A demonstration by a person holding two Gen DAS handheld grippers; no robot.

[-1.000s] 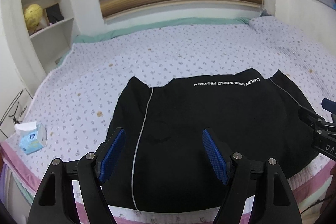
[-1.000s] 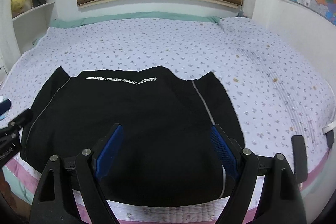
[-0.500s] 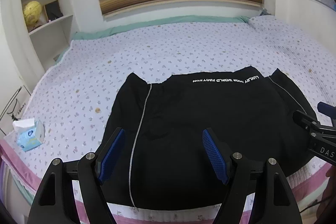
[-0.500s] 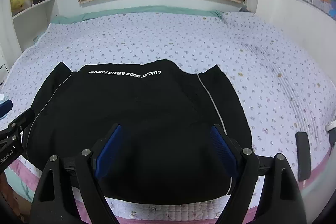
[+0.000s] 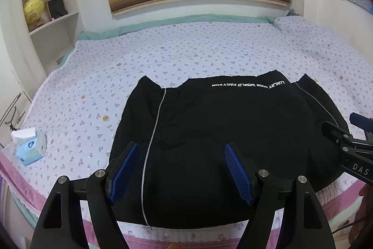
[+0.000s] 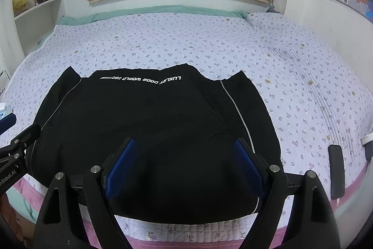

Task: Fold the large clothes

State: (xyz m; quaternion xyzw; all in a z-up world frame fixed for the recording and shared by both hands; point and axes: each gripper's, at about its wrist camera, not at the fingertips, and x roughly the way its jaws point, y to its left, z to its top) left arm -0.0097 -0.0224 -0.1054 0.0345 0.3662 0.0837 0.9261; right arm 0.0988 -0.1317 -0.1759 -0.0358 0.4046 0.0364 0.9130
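A black garment (image 5: 221, 132) with white lettering and thin grey side stripes lies folded and flat on the bed near its front edge; it also shows in the right wrist view (image 6: 151, 127). My left gripper (image 5: 180, 151) is open and empty, held above the garment's near left part. My right gripper (image 6: 184, 148) is open and empty, held above the garment's near right part. Each gripper shows at the edge of the other's view, the right one (image 5: 349, 146) and the left one (image 6: 16, 151).
The bed (image 5: 186, 55) has a lilac flowered quilt with a pink front edge. A tissue box (image 5: 30, 148) lies at its left front. A black remote (image 6: 335, 169) lies at the right front edge. Shelves (image 5: 46, 4) stand at the back left.
Both grippers have drawn back and risen a little from the garment, staying open. The garment has not moved.
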